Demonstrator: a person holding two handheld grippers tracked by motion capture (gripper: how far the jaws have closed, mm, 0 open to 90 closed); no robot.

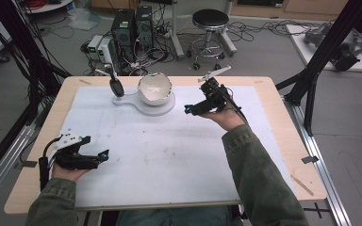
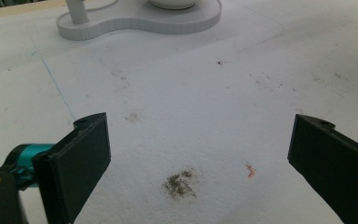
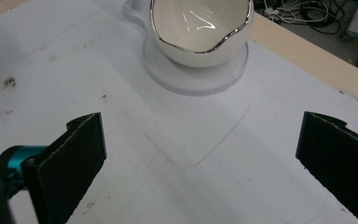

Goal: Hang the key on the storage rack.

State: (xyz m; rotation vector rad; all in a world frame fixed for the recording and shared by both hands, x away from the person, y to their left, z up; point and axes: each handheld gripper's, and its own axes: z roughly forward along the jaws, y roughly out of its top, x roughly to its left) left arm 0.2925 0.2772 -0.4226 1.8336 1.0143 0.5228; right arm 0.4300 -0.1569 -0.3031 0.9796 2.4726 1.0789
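1. Bowl (image 1: 154,89), white with a shiny wavy rim, sits on the round end of a white stand (image 1: 166,107) at the far middle of the table (image 1: 283,141). It is upright, with its opening turned a little toward the person.
2. Left gripper (image 1: 104,155) lies low over the near left of the white mat (image 1: 169,155), well apart from the bowl. Its jaws are spread wide with nothing between them; in the left gripper view a dark smudge (image 2: 180,183) and a small orange speck (image 2: 250,170) mark the mat below them.
3. On the stand's narrow end, left of the bowl, a short post carries a black spoon-like piece (image 1: 117,87).
4. Right gripper (image 1: 188,110) is held above the mat just right of the stand, near the bowl but not touching it. Its jaws are also released and wide apart, empty, and pointed at the bowl (image 3: 200,29) in the right gripper view.
5. Beyond the table, a stool (image 1: 210,21) and computer boxes (image 1: 132,28) stand on the floor.
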